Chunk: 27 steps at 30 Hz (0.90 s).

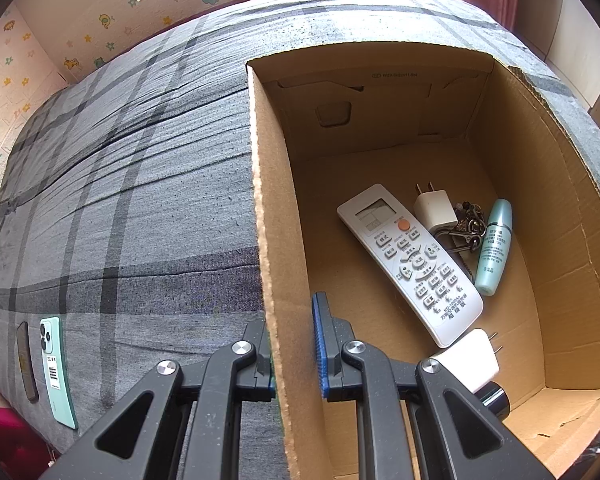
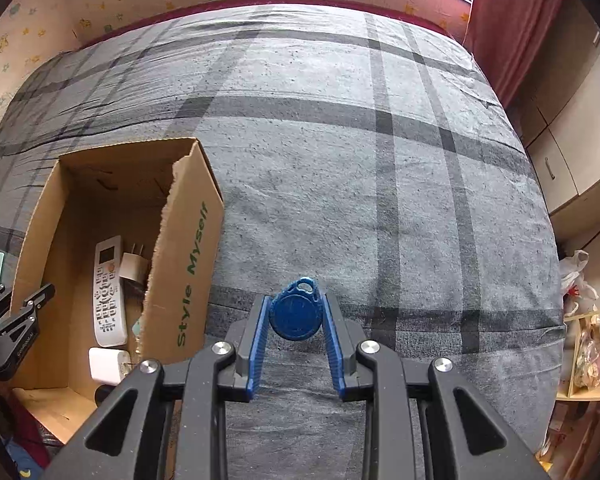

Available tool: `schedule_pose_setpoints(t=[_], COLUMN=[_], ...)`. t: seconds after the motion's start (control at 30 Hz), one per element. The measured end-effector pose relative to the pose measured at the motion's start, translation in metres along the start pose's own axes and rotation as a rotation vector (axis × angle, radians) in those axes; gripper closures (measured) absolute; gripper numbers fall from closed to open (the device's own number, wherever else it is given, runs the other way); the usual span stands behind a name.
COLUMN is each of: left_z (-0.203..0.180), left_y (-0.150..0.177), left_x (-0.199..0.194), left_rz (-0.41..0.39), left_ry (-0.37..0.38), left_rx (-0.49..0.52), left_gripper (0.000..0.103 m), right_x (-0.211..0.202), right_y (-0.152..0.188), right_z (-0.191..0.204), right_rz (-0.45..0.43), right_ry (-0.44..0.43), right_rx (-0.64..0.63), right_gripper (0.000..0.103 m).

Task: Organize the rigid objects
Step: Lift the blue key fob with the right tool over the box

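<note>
1. Right hand-held gripper (image 2: 296, 316): its two blue pads pinch a blue teardrop key fob (image 2: 296, 314) by its edges. The fob is clear of the bed, its ringed end pointing away from the camera.
2. Left hand-held gripper (image 1: 294, 344): pressed together on the left side wall of the cardboard box (image 1: 268, 216), one finger outside the wall and the blue-padded finger inside. It points steeply downward.
3. The box stands open-topped on a bed (image 2: 340, 160) covered in grey plaid fabric. Its outer right wall bears green lettering reading "Style Myself"; that wall's top edge is torn and ragged.
4. Box contents, seen from the left wrist view:
   - a white remote control (image 1: 410, 262) lying diagonally on the floor of the box, buttons up;
   - a white plug adapter (image 1: 434, 206) touching the remote's far right side, prongs pointing to the far wall;
   - a bunch of keys (image 1: 466, 226) between that adapter and a pale green tube (image 1: 494, 246);
   - a second white adapter (image 1: 470, 354) at the near end of the remote, prongs pointing right, with a dark cylindrical object (image 1: 496, 398) just beside it, partly hidden by the gripper.
5. Outside the box, at the bed's left edge: a mint-green phone (image 1: 58, 372) lying face down, and a dark slim phone-like item (image 1: 27, 360) just beside it.
6. The fob hangs to the right of the box, over bare bedcover.
</note>
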<state>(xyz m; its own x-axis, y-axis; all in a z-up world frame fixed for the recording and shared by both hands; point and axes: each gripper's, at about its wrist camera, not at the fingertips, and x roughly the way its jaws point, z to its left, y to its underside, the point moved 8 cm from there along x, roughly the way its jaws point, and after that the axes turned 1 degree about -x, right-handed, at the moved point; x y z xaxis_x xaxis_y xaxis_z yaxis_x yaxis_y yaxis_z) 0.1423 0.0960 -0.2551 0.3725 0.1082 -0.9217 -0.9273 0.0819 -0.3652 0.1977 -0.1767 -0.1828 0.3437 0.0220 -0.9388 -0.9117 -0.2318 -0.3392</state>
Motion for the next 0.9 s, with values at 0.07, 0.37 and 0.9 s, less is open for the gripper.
schedule_pose_setpoints(t=[0.07,0.37,0.9], left_z=[0.000,0.000,0.002], left_y=[0.000,-0.001,-0.001], left_x=[0.000,-0.001,-0.001], left_rz=[0.000,-0.001,-0.002], left_ry=[0.002,0.006,0.011], left_rx=[-0.001,-0.005,-0.006], left_gripper=[0.088,0.088,0.088], right_x=[-0.005,-0.021,-0.025], right_y=[-0.002,-0.010,-0.008], right_z=[0.007,0.046,0.128], right_rz=[-0.009,-0.042,-0.049], right_ry=[-0.007,-0.043,-0.133], right_rx=[-0.016,-0.094,-0.242], right_gripper=[0.075,0.075,0.075])
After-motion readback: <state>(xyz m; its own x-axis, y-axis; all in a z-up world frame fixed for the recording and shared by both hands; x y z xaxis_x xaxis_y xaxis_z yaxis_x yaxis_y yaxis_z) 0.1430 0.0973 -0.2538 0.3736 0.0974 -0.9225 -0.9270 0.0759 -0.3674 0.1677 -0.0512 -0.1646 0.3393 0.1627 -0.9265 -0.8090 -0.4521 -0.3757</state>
